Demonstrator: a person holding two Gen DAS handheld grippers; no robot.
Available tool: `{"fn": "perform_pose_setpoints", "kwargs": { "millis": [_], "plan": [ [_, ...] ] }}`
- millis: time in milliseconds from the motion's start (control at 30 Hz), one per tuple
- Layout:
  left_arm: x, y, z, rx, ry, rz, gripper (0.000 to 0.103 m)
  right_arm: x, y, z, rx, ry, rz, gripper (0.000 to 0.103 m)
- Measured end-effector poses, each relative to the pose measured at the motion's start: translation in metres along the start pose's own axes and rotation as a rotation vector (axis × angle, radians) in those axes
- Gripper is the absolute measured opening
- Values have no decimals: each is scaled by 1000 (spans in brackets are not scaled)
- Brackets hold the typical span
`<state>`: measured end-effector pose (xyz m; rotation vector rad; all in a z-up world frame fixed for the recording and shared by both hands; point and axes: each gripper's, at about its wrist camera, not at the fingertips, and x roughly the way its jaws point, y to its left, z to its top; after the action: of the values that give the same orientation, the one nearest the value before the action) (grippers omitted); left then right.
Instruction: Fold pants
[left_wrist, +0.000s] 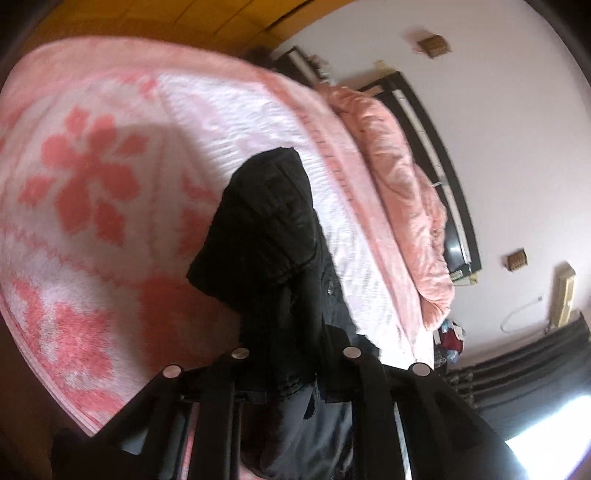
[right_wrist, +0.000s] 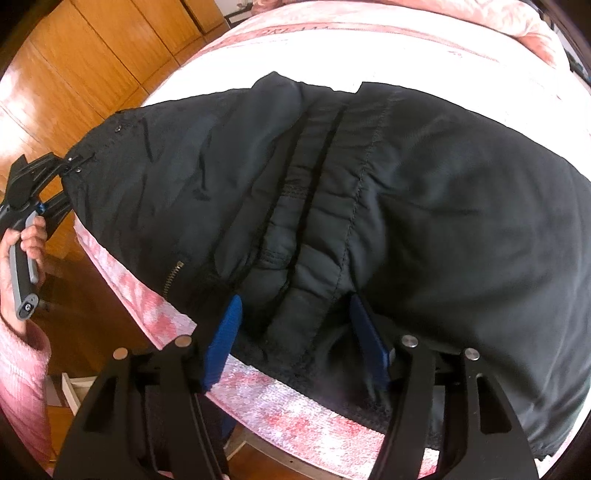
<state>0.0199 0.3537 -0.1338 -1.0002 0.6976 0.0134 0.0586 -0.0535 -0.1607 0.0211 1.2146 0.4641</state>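
Observation:
Black pants (right_wrist: 424, 192) lie spread across the bed, waistband toward me. My right gripper (right_wrist: 299, 332) points down at the near edge of the pants. Its blue pads (right_wrist: 227, 332) stand wide apart, with a bunched strip of the waistband lying loose between them. At the left of the right wrist view, my left gripper (right_wrist: 72, 162) pinches the far corner of the waistband by a snap button. In the left wrist view the black cloth (left_wrist: 273, 240) rises in a lifted fold from between the fingers of my left gripper (left_wrist: 295, 369), whose tips are hidden under it.
The bed carries a pink and white flowered blanket (left_wrist: 92, 166) and a rolled pink quilt (left_wrist: 399, 184) by the dark headboard (left_wrist: 436, 147). A wooden wardrobe (right_wrist: 92, 55) stands beyond the bed. A hand (right_wrist: 29, 236) in a pink sleeve (right_wrist: 18, 369) holds the left gripper's handle.

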Motion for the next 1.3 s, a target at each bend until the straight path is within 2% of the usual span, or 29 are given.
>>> {"fn": "perform_pose_setpoints", "kwargs": {
  "millis": [367,667,1000,1300],
  "plan": [
    [-22,-99,-33,248,-8,-97,15,-51,-14,-1,47,-113,40,63],
    [-10,-179,-92,461,89,-170,15,-90,-49,-19,126,-193,-13,63],
    [22,-225,-180,678,210,-129,15,-109,-89,-41,214,-232,-56,63],
    [55,-233,-229,755,312,-71,16,-106,-106,-52,233,-220,-90,63]
  ]
}}
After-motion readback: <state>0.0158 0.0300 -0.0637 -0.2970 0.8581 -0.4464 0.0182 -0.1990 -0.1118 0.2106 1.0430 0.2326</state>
